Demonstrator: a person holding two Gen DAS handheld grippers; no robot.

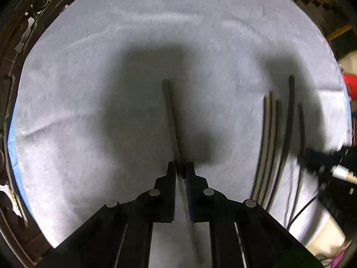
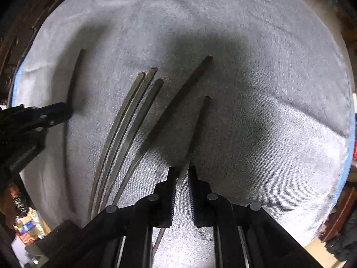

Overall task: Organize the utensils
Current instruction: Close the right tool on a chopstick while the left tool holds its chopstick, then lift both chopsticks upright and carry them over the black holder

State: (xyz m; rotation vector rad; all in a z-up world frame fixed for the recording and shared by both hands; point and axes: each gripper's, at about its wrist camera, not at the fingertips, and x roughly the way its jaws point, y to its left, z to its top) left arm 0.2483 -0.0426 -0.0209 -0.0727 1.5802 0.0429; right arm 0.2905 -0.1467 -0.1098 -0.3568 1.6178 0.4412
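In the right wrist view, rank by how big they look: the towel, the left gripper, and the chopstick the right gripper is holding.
1. Towel
2. Left gripper, though fisheye and nearness make it unsure
3. Held chopstick

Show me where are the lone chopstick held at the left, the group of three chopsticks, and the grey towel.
lone chopstick (image 1: 170, 116), left wrist view, mid shaft
group of three chopsticks (image 2: 131, 116), right wrist view, middle stick's shaft
grey towel (image 2: 267, 67), right wrist view, bare cloth
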